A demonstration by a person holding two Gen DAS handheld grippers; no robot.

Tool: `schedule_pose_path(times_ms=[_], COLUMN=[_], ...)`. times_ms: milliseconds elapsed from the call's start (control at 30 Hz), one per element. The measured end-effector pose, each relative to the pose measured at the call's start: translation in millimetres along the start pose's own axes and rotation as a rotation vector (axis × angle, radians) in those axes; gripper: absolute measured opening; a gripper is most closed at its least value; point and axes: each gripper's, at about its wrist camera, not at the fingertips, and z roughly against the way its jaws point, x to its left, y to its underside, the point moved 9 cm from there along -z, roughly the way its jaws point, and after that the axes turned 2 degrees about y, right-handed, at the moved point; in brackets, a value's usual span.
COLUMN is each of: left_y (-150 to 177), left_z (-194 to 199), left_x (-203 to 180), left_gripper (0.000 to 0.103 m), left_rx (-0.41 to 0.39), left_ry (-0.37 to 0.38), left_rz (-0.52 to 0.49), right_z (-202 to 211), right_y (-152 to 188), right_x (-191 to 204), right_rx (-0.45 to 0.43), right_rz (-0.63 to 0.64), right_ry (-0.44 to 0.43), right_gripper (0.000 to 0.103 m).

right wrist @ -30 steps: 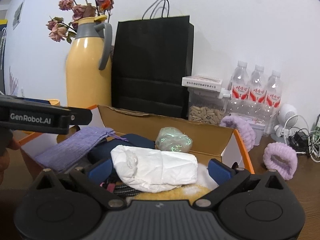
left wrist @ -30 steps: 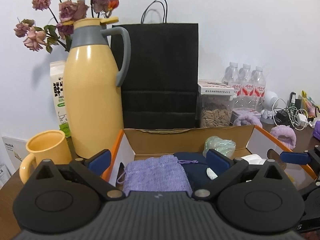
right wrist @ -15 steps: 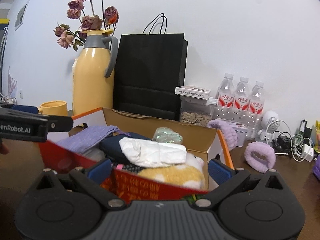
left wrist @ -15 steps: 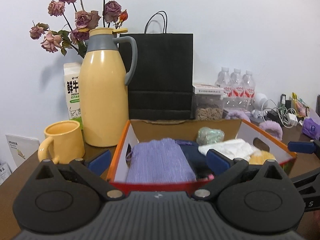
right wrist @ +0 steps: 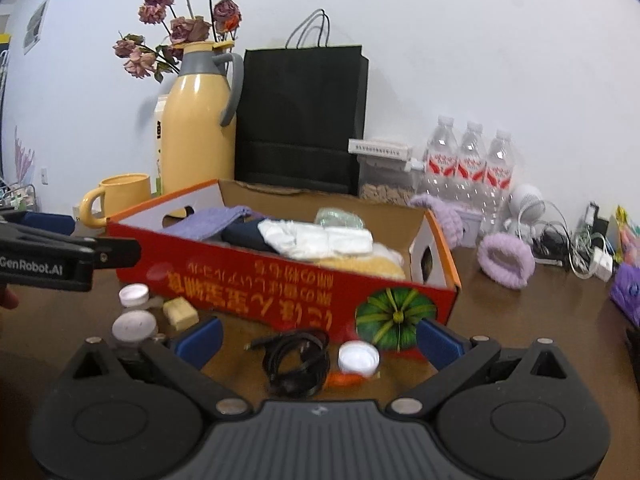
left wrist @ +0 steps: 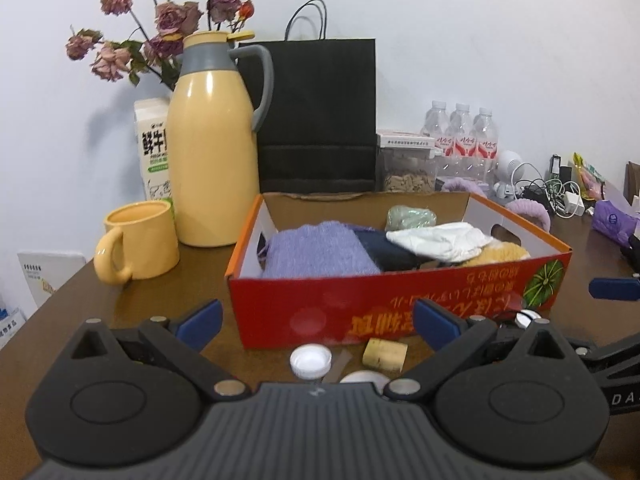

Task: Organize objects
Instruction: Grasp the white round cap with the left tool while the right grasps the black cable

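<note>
A red cardboard box (left wrist: 400, 300) (right wrist: 280, 284) sits on the brown table, holding a purple pouch (left wrist: 320, 254), a dark pouch, a white cloth (left wrist: 440, 240) (right wrist: 320, 238), a green bundle and a yellow plush item. My left gripper (left wrist: 318, 320) is open and empty, in front of the box. Below it lie a white cap (left wrist: 311, 361) and a cork (left wrist: 385, 354). My right gripper (right wrist: 318, 334) is open and empty, above a coiled black cable (right wrist: 296, 360) and a white cap (right wrist: 358, 358).
A yellow thermos (left wrist: 212, 152), yellow mug (left wrist: 138, 242), milk carton, black paper bag (left wrist: 316, 116), seed container and water bottles (left wrist: 460, 136) stand behind the box. Purple headbands (right wrist: 506, 256) and tangled chargers lie at the right. Small jars (right wrist: 134, 322) sit front left of the box.
Both grippers have pulled back and away from over the box, so its red front wall and the small items on the table in front of it now show.
</note>
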Motion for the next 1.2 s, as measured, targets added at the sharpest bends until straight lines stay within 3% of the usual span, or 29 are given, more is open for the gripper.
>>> schedule_pose_path(times_ms=[400,567,733,933,1100,1200], left_y=[16.1,17.1,17.5,17.5,17.6,17.6], left_z=[7.9,6.8,7.3,7.1,7.0,7.1], left_x=[14.0,17.4,18.2,19.9,20.4,20.4], left_gripper=[0.103,0.103,0.103,0.103,0.103,0.103], left_rx=[0.067,0.083,0.09,0.093,0.097,0.097], left_ry=[-0.013,-0.012,-0.014,-0.018,-0.018,-0.018], left_rz=[0.038,0.053,0.055,0.058,0.061,0.061], right_z=[9.2,0.4,-8.8,-32.2,-43.4,-43.1], right_y=[18.3,22.5,18.1,8.8,5.8,3.9], right_x=[-0.1,-1.6,2.7,16.5,17.7,17.4], right_rx=[0.062,0.114,0.11,0.12,0.135,0.121], right_rz=[-0.037,-0.071,-0.076,0.022,0.023,0.018], right_ry=[0.011,-0.011,-0.022,-0.011,-0.012,-0.012], right_gripper=[0.103,0.103,0.099,0.071,0.047,0.041])
